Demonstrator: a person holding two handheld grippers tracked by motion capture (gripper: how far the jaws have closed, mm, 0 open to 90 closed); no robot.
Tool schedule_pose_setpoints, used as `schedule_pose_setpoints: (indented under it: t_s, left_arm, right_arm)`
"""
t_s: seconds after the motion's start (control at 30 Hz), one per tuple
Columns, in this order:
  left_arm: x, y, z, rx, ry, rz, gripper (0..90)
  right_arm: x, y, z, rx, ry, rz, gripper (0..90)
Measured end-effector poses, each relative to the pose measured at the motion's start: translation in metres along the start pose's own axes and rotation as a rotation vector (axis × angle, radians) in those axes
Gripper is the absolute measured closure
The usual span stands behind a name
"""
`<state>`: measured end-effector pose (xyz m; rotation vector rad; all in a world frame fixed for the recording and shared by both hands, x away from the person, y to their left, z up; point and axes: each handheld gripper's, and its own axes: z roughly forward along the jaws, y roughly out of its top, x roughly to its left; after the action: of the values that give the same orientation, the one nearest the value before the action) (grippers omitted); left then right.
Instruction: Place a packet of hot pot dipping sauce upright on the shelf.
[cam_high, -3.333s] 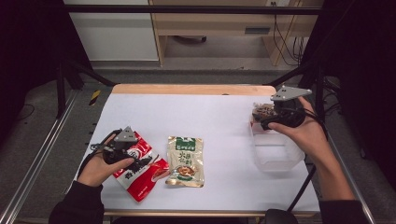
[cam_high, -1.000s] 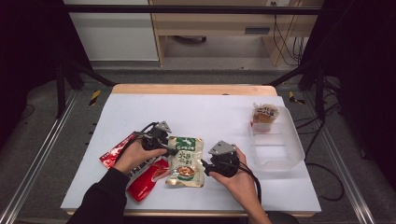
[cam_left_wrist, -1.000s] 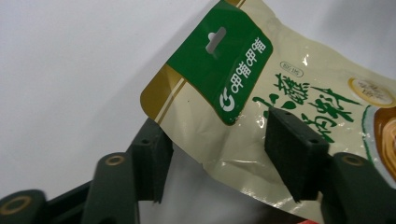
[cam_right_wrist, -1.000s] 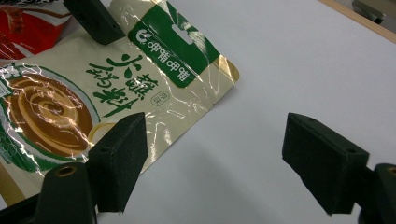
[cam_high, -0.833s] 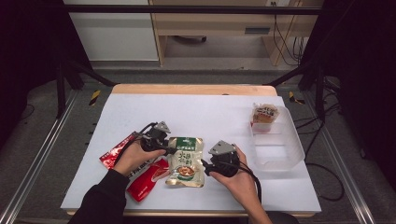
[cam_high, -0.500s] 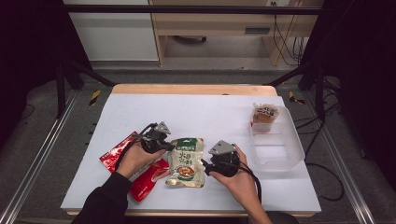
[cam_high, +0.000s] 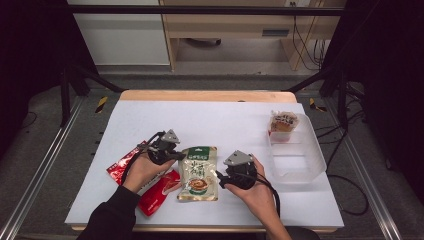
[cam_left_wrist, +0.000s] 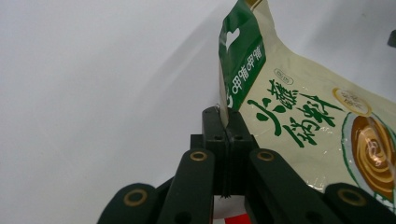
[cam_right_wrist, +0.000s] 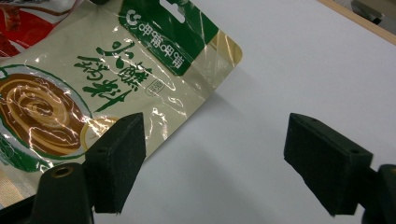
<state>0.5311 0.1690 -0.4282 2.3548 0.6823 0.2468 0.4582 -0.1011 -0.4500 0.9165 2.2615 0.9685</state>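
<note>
Nearest the person, the right gripper (cam_high: 239, 171) sits just beside the cream sauce pouch (cam_high: 198, 173) on the desk (cam_high: 210, 117), its fingers (cam_right_wrist: 116, 158) spread wide and empty. Since a second ago, the left gripper (cam_left_wrist: 227, 122) has pinched the pouch's green top edge, fingers closed on it, and the corner now lifts off the desk; earlier it only hovered there. The pouch looks ready to be carried, probably toward the clear plastic bin (cam_high: 296, 157) holding a small snack pack (cam_high: 283, 121). Green Chinese characters and a brown swirl mark the pouch; I cannot read them surely. Red packets (cam_high: 159, 191) lie alongside.
</note>
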Motion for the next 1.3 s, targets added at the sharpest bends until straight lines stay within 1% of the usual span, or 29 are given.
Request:
schedule_pose_setpoints:
  t_s: [0.13,0.23,0.3,0.33,0.43,0.6,0.67,0.73,0.8,0.83,1.03,1.1,1.17,1.3]
  left_arm:
    - [-0.005,0.003,-0.008,-0.027,0.01,0.009,90.0]
    - [-0.009,0.005,-0.016,-0.052,0.009,0.013,90.0]
    - [-0.013,0.008,-0.023,-0.062,0.009,0.028,90.0]
    - [-0.014,0.009,-0.026,-0.072,0.008,0.033,90.0]
    - [-0.018,0.014,-0.034,-0.096,0.0,0.046,90.0]
    - [-0.027,0.019,-0.045,-0.111,-0.007,0.084,90.0]
    - [-0.029,0.021,-0.048,-0.114,-0.006,0.096,90.0]
    - [-0.03,0.022,-0.051,-0.123,-0.013,0.101,90.0]
    - [-0.03,0.022,-0.051,-0.129,-0.009,0.1,90.0]
    - [-0.03,0.022,-0.051,-0.129,-0.009,0.1,90.0]
    - [-0.03,0.024,-0.055,-0.143,-0.013,0.109,90.0]
    - [-0.03,0.024,-0.057,-0.144,-0.015,0.114,90.0]
    - [-0.031,0.025,-0.059,-0.152,-0.018,0.114,90.0]
    - [-0.034,0.028,-0.062,-0.161,-0.016,0.135,90.0]
  right_arm:
    - [0.0,0.0,0.0,-0.002,0.004,0.002,21.6]
    - [0.0,0.001,-0.001,-0.007,0.004,0.0,22.4]
    - [-0.002,0.002,-0.003,-0.016,-0.001,0.0,24.0]
    - [-0.002,0.002,-0.005,-0.022,-0.003,0.009,24.8]
    - [-0.005,0.003,-0.007,-0.028,-0.001,0.014,26.3]
    - [-0.008,0.005,-0.014,-0.049,0.015,0.035,28.7]
    - [-0.01,0.006,-0.017,-0.058,0.014,0.037,29.3]
    - [-0.012,0.007,-0.019,-0.064,0.013,0.038,29.2]
    - [-0.013,0.008,-0.019,-0.068,0.017,0.042,29.2]
    - [-0.013,0.008,-0.019,-0.067,0.017,0.048,29.2]
    - [-0.017,0.012,-0.02,-0.059,0.032,0.038,28.8]
    - [-0.02,0.016,-0.021,-0.051,0.033,0.03,28.3]
    - [-0.023,0.022,-0.024,-0.044,0.04,0.011,27.5]
    - [-0.027,0.038,-0.033,-0.008,0.074,-0.067,24.2]
